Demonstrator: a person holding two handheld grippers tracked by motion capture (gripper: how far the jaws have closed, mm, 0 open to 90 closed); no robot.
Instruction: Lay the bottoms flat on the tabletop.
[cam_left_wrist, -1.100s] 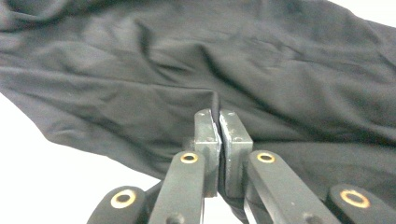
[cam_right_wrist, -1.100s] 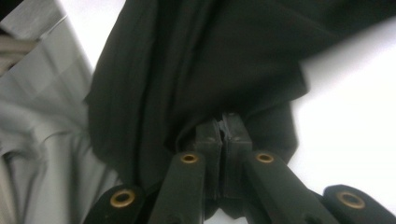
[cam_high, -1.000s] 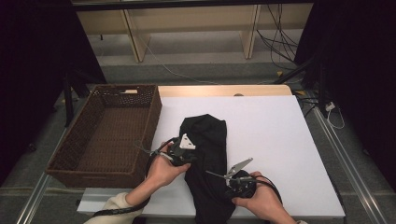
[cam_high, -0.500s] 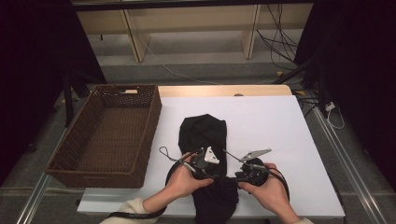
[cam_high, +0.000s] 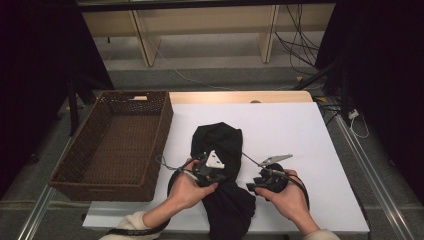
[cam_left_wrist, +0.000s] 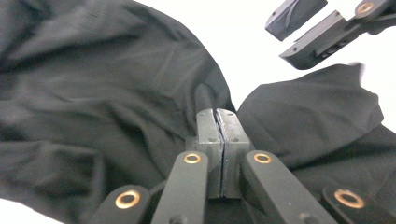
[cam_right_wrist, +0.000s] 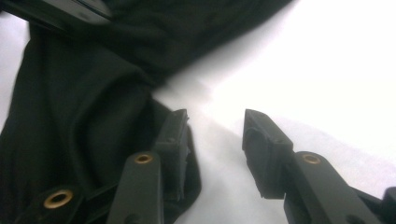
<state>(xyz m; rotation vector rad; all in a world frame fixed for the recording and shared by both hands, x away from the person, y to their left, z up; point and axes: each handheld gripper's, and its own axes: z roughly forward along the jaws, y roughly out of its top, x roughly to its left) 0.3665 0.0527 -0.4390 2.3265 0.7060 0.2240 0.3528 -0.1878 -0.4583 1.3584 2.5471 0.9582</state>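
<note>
The cloth (cam_high: 225, 165) lies on the table (cam_high: 310, 135), right of the basket (cam_high: 117, 145).

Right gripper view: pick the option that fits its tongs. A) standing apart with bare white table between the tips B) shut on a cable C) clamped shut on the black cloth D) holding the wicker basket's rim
A: in the right gripper view the right tongs stand apart with white table showing between the tips, and the black cloth lies beside the near jaw, not pinched between the two.
</note>
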